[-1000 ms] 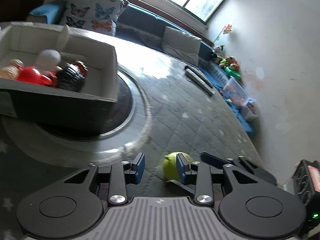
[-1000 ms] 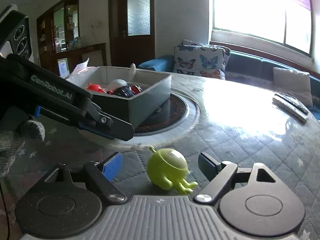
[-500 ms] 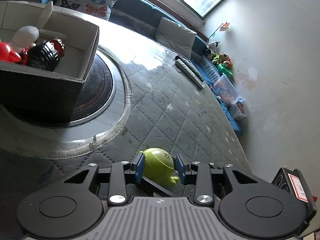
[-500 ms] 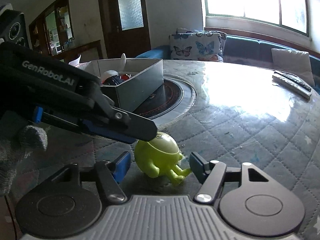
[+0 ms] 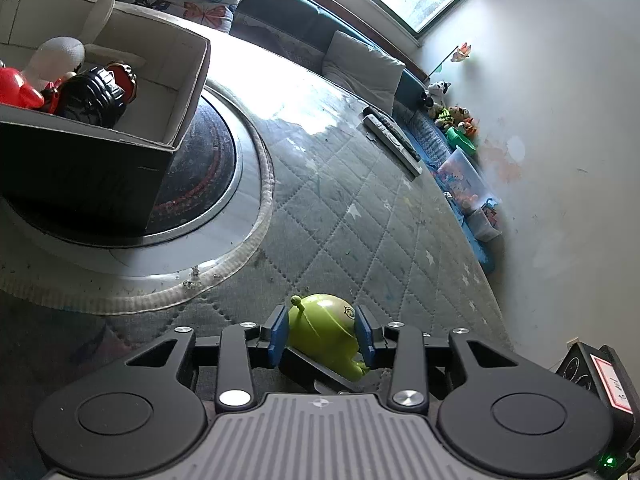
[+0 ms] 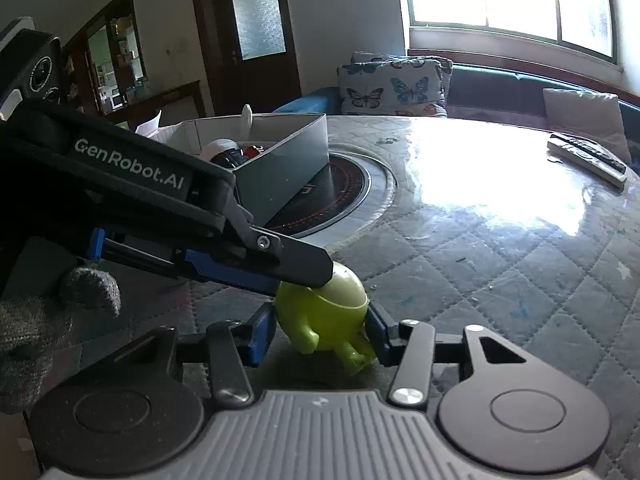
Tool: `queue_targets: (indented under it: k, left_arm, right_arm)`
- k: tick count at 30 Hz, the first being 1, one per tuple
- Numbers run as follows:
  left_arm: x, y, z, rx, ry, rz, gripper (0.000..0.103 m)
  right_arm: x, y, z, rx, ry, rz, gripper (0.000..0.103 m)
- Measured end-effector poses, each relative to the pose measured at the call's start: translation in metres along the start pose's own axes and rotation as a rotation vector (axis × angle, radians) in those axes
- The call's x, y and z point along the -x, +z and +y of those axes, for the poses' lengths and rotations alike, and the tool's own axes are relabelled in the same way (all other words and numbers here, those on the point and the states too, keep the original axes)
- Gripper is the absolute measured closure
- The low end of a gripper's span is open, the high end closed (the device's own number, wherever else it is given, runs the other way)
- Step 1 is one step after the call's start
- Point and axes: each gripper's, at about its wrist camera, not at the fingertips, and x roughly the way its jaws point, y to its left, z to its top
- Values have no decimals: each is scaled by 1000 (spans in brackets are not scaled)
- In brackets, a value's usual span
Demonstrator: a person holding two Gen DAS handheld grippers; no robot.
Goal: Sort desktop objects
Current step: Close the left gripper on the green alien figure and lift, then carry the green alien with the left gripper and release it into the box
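A sunlit living room with a window seat and butterfly cushion (image 6: 390, 86) frames a round quilted bench (image 6: 500, 264). Near its front edge lies a small green toy figure (image 5: 326, 330), tipped on its side, caught between two hand-held grippers. The right gripper (image 6: 320, 330) is closing, its blue-padded fingers pressed against both flanks of the toy. The left gripper (image 5: 322, 332) straddles the same toy from the other side, its fingers opening, and whether its pads still press on the toy cannot be told. Behind, an open grey box (image 5: 188, 92) holding red and black toys stands on a dark round inset.
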Motion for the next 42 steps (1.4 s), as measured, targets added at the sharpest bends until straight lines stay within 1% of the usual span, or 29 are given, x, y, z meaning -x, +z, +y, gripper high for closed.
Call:
queue_targets:
  k: [6,11,15,19,26,29,33,38,42]
  left_arm:
    - [-3,-2,-4,-16,20,-2,61]
    - [0,-6,-11,-46,49,-18,61]
    - [6,-6,-15,-71,63,-37,61]
    - [19,-1,-13,-69,64,-69,61]
    - [61,21,1,-48,66,-184,62]
    - [78,36,11,-43,83,-237,62]
    - [96,60,28,-28,105,-288,62]
    - [108,89,53,-10,134,-334,62]
    - [110,111,76,22,151,-348,62]
  right_arm:
    - [0,-1,1,-11,-8,-2,54]
    - [0,0,2,-16,-7,-2,54]
    - [2,3,5,-6,1,-6,54]
    - [4,13,14,16,14,-24,54]
    - [0,50,39,93,61,-82,54]
    - [-9,73,55,134,93,-110,54]
    - [-27,100,74,172,128,-135,54]
    - [-56,134,94,202,168,-147,54]
    - [-83,153,104,204,193,-140,54]
